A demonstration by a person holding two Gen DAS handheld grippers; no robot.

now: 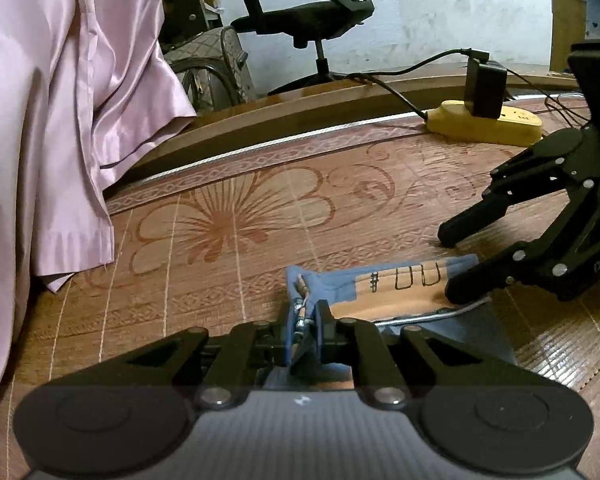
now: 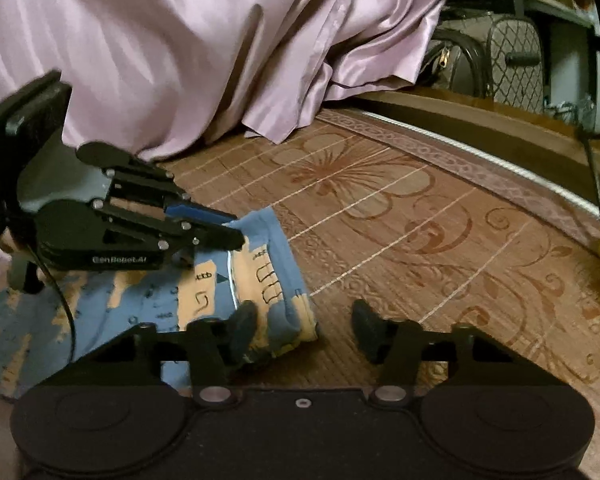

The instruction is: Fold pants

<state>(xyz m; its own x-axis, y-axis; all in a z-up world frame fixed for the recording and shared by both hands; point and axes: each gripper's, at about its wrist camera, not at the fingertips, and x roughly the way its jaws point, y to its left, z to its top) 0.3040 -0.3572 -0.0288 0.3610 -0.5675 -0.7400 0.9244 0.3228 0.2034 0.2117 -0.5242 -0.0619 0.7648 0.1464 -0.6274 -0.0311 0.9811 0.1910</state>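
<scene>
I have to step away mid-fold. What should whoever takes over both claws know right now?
Left claw: shut on the corner of the small blue and tan printed pants.
Right claw: open, one finger resting over the pants' near edge, the other over the patterned woven mat.
Pants lie bunched on the mat beside the pink satin cloth.
Done: one corner gripped. Left: grip with the right, then fold.
</scene>
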